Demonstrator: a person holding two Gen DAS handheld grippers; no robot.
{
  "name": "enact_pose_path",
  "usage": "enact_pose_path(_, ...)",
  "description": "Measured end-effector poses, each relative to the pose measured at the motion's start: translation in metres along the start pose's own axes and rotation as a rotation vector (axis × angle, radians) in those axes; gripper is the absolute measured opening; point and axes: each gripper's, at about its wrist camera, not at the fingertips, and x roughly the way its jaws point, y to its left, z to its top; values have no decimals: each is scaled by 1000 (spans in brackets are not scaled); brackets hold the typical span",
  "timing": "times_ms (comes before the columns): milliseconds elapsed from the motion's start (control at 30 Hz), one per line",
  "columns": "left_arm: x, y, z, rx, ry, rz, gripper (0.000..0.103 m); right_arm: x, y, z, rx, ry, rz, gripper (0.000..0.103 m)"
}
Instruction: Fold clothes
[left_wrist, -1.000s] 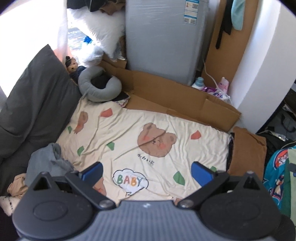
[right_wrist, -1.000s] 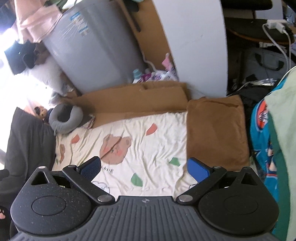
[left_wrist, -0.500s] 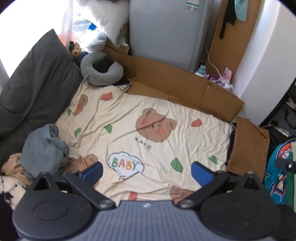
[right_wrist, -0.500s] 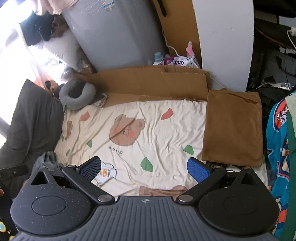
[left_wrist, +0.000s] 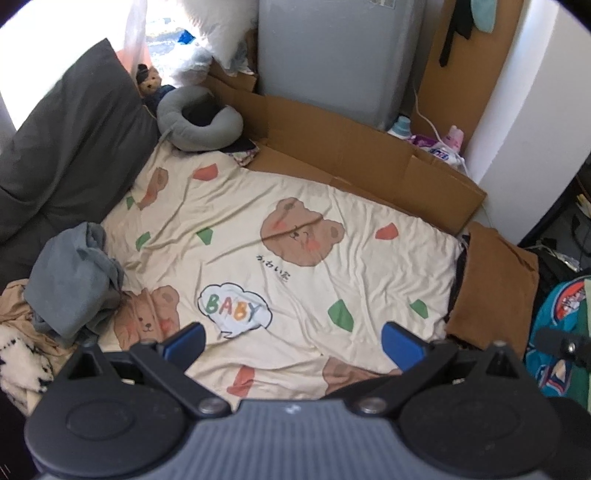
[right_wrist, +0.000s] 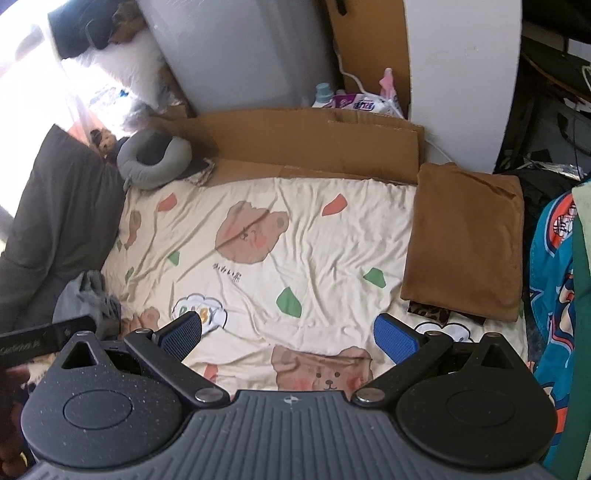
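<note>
Left gripper (left_wrist: 293, 338) jaws spread — grey garment (left_wrist: 72, 280) crumpled on bedsheet (left_wrist: 332, 258).

Both wrist views high, angled down over bear-print sheet (left_wrist: 295, 236) (right_wrist: 280, 236); right view seemingly further right.

A crumpled garment heap (left_wrist: 72, 280) lies at the left edge of the bed sheet (left_wrist: 295, 258), in front of a large pillow (left_wrist: 70, 147). A folded garment (right_wrist: 465, 240) rests at the sheet's right edge. A neck pillow (left_wrist: 201, 123) sits at the far left corner, with cardboard (left_wrist: 351, 147) along the far side.
</note>
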Motion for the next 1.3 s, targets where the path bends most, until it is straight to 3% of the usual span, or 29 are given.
enact_pose_path(800,12,-16,-2,27,16,100,101,10,2,0,-47,36,12,102)
enact_pose_path(1300,12,-12,-4,19,15,99,100,12,7,1,-74,44,-26,102)
